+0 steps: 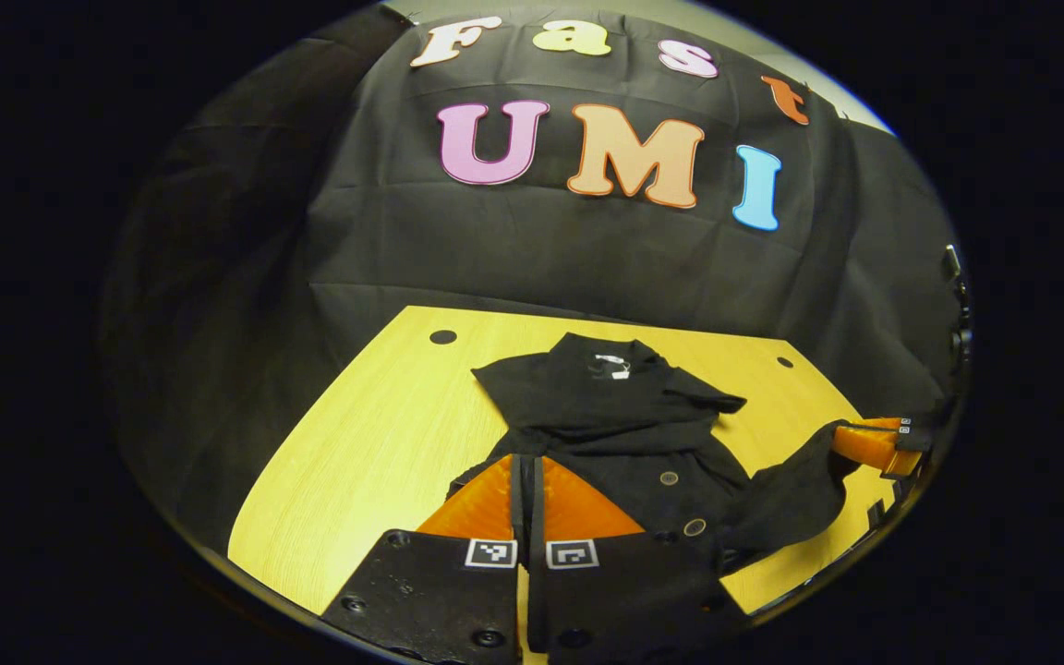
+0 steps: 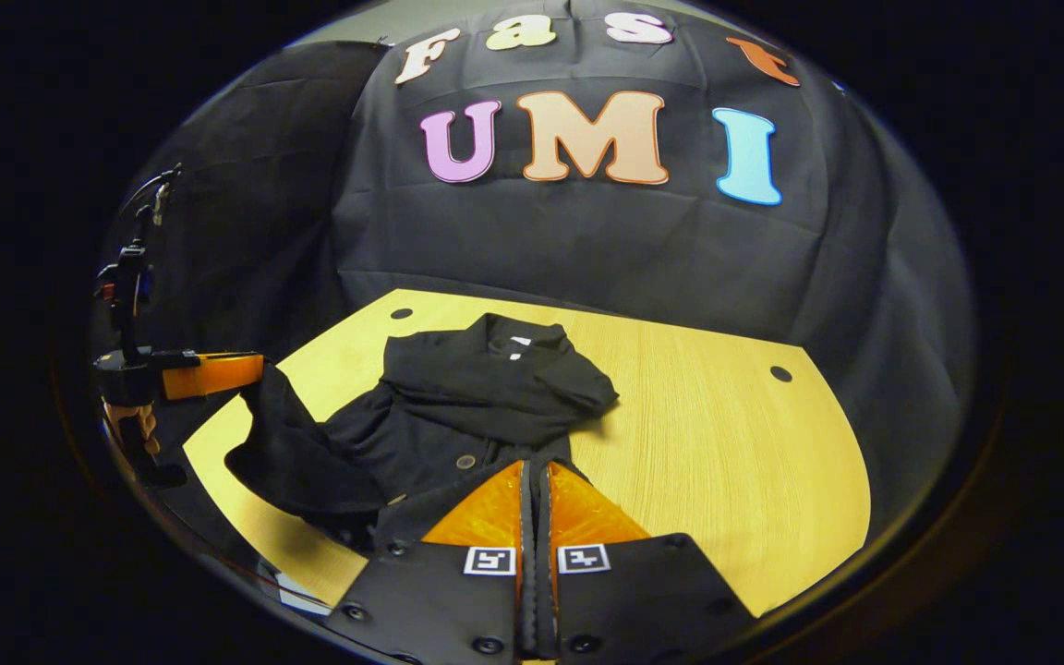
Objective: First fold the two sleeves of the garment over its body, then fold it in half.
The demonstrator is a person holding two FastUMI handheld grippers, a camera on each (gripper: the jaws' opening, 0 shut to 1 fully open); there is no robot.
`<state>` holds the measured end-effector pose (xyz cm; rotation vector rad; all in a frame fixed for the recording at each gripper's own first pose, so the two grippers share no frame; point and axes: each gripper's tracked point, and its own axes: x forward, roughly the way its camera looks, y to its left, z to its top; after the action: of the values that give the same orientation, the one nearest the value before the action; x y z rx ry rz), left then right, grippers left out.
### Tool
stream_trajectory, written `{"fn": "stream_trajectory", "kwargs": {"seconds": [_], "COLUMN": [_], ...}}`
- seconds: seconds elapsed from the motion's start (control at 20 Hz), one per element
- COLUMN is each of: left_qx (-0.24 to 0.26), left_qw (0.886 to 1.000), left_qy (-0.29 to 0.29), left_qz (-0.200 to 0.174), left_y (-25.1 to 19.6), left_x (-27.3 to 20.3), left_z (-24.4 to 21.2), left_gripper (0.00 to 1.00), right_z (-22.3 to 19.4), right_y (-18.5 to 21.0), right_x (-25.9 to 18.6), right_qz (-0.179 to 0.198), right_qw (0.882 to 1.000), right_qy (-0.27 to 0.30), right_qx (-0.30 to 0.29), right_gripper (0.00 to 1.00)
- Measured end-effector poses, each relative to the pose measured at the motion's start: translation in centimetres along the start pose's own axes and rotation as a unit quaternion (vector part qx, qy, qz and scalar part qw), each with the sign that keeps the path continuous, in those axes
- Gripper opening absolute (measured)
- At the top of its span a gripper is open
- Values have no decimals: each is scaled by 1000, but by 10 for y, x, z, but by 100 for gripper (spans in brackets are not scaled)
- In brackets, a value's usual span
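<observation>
Black buttoned cloth garment (image 1: 620, 429) lies mid-table on the yellow wooden table (image 2: 726, 443), sleeves folded across its body. Left gripper (image 1: 526, 485) at six o'clock pinches its hem, jaws pressed together; right gripper (image 2: 537, 494) likewise.

Pale yellow wood-grain table (image 1: 384, 443), rounded at the corners, with small dark round holes (image 1: 442, 337) near the far edge. Directly on the table, toward its middle: black garment (image 1: 606, 416), collar toward the far holes, rumpled, lower part bunched at the near edge.
</observation>
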<state>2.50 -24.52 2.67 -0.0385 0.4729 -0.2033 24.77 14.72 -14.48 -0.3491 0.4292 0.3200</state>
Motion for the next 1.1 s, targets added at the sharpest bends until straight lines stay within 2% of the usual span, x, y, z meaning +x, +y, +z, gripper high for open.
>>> {"fn": "stream_trajectory", "kwargs": {"seconds": [0.2,0.6,0.7,1.1], "left_qx": [-20,-21,-20,-29], "left_qw": [1000,999,999,999], "left_qy": [-14,-34,-38,-34], "left_qz": [2,7,8,31], "left_y": [-5,-9,-11,-4], "left_x": [18,49,59,111], "left_z": [26,69,76,91], "left_gripper": [0,0,0,0], "right_z": [28,67,76,109], "right_y": [-8,-24,-29,-48], "right_x": [15,44,54,108], "right_qz": [6,5,4,7], "right_qw": [1000,999,999,999], "right_qy": [-11,-24,-25,-32], "right_qx": [-11,-31,-38,-32], "right_gripper": [2,2,0,2]}}
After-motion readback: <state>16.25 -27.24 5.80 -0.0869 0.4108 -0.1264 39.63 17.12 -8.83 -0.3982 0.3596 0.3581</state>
